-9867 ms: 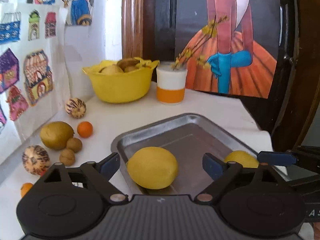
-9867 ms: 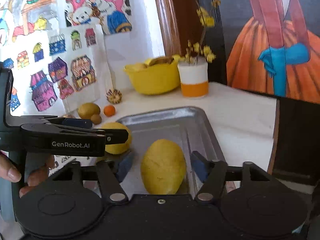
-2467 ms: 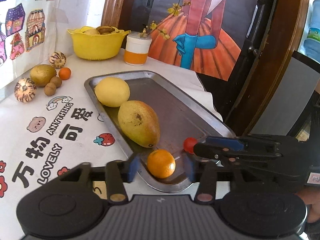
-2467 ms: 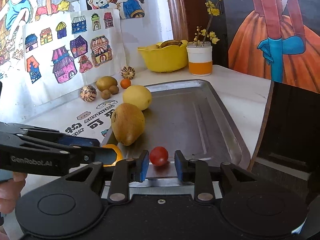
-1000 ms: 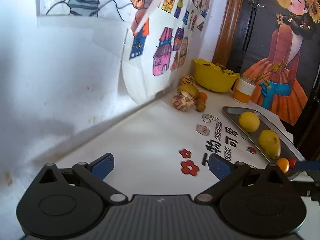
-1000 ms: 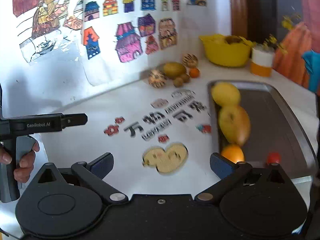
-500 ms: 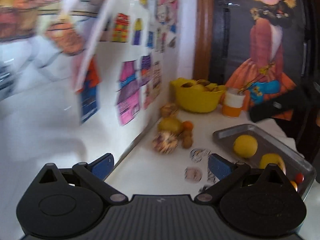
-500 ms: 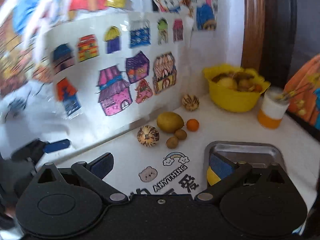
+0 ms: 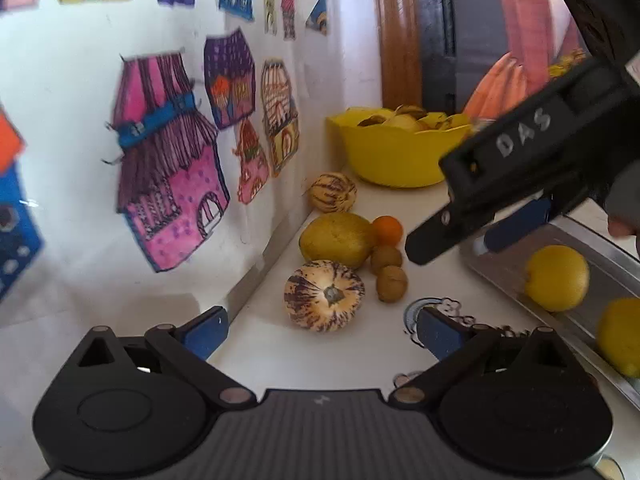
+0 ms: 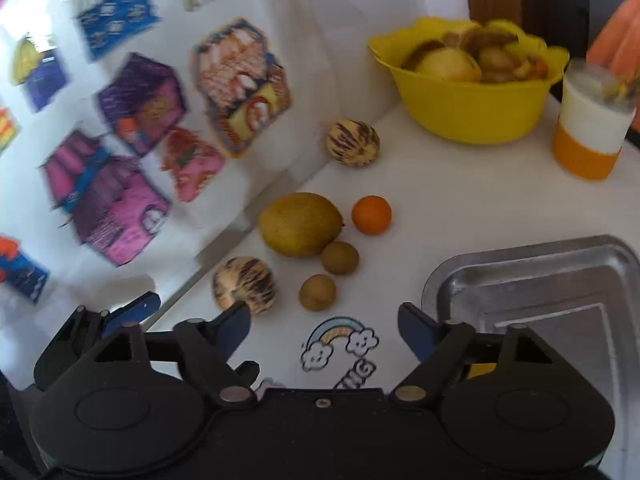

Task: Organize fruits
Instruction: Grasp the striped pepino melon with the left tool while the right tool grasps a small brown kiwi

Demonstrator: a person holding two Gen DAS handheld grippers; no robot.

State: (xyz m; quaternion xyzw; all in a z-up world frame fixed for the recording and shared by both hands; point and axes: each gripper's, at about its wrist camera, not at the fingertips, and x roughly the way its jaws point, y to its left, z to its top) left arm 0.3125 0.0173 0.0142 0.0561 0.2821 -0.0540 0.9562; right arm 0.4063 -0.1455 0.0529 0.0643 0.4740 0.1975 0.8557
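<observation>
Loose fruits lie by the wall: a striped melon (image 9: pixel 324 296) (image 10: pixel 244 284), a yellow-green fruit (image 9: pixel 336 238) (image 10: pixel 300 224), a small orange (image 9: pixel 387 230) (image 10: pixel 371 215), two small brown fruits (image 9: pixel 392 283) (image 10: pixel 318 292) and a second striped melon (image 9: pixel 332 192) (image 10: pixel 353 143). My left gripper (image 9: pixel 320 332) is open and empty, just short of the near striped melon. My right gripper (image 10: pixel 326 328) (image 9: pixel 460 240) is open and empty, hovering just short of the brown fruits. The metal tray (image 9: pixel 608 248) (image 10: pixel 540 276) holds a lemon (image 9: pixel 556 278) and another yellow fruit (image 9: pixel 620 336).
A yellow bowl (image 9: pixel 400 156) (image 10: pixel 468 108) full of fruit stands at the back, with a white and orange cup (image 10: pixel 588 132) beside it. Paper drawings cover the wall on the left. A hand grips the right gripper's handle at the right edge.
Both grippers have swung in close to the loose fruits by the wall; the striped melon now sits just ahead of the left fingers. Both stay open.
</observation>
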